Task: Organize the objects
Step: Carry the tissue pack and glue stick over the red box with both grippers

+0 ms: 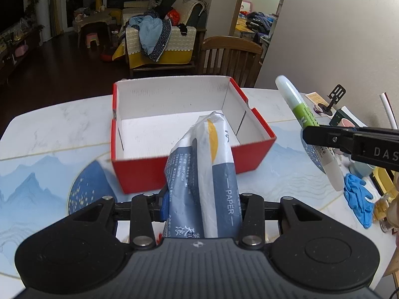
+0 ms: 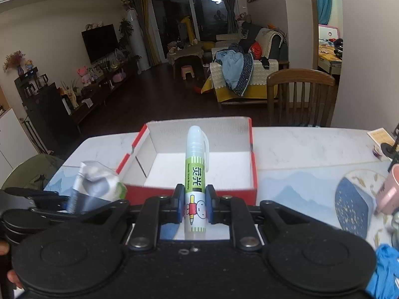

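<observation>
Tissue pack (image 1: 202,174) sits clamped between the jaws of the left gripper (image 1: 199,199), its blue-and-white wrapper standing up and forward out of the grip. Its far end overlaps the near red wall of the box (image 1: 194,167) in the left wrist view, reaching over the rim toward the white inside. The box is open-topped, red outside and white inside, and stands on the marble-patterned table (image 1: 62,114) directly beyond the left gripper; its floor shows bare where it can be seen.

Glue pen (image 2: 197,174) is held by the right gripper (image 2: 195,205), whose jaws are closed on the lower part of the barrel with the printed cartoon figure. The clear cap with its clip points away from the gripper, toward the far wall of the box. In the right wrist view the pen lies in line with the middle of the box, above its near wall.

The two grippers are side by side at the near edge of the box, the left one with its pack showing at the left of the right wrist view. A blue glove (image 1: 357,199) lies on the table to the right, near a pink cup (image 2: 389,191). A wooden chair (image 2: 299,94) stands beyond the table's far edge.
</observation>
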`<state>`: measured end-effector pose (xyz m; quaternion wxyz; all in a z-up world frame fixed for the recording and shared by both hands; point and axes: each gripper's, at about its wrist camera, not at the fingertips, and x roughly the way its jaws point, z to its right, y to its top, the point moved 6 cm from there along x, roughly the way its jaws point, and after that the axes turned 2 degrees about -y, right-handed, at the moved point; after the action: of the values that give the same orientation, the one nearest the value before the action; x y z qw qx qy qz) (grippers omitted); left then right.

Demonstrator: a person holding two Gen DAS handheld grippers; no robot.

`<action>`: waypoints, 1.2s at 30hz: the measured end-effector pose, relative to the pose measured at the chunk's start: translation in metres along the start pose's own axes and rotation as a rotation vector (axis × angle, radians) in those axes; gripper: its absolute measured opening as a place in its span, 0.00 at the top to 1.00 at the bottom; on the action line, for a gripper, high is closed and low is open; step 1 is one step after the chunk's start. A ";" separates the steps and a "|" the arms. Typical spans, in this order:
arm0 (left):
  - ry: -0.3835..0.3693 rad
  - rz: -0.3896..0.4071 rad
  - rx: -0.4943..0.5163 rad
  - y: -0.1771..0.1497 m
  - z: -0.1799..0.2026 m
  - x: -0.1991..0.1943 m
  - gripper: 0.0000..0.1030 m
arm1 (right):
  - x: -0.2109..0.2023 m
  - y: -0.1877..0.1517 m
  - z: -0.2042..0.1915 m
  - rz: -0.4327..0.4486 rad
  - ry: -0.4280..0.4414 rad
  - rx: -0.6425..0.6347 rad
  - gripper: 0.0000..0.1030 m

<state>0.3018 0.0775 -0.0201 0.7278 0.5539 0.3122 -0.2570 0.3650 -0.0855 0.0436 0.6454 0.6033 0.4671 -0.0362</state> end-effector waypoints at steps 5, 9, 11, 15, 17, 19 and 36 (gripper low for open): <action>0.019 0.004 0.015 0.026 -0.003 0.016 0.61 | 0.017 0.018 0.000 0.002 0.003 0.004 0.84; 0.037 0.003 0.023 0.047 -0.007 0.030 0.61 | 0.033 0.028 0.000 -0.012 0.003 0.002 0.84; 0.047 0.003 0.035 0.057 -0.008 0.038 0.61 | 0.042 0.035 0.001 -0.016 -0.006 -0.004 0.84; 0.065 -0.014 0.046 0.074 -0.012 0.057 0.61 | 0.061 0.041 0.001 -0.023 -0.016 -0.019 0.84; 0.073 -0.023 0.052 0.081 -0.014 0.066 0.61 | 0.070 0.042 0.001 -0.031 -0.022 -0.027 0.84; 0.091 -0.030 0.058 0.089 -0.018 0.077 0.61 | 0.078 0.042 0.001 -0.041 -0.026 -0.026 0.84; 0.122 -0.181 0.020 0.107 -0.043 0.170 0.61 | 0.152 0.022 0.007 -0.183 -0.055 -0.052 0.84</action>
<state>0.4861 0.1417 -0.0848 0.6755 0.5454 0.4021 -0.2907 0.4678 -0.0071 -0.0392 0.6674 0.5400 0.5030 -0.0996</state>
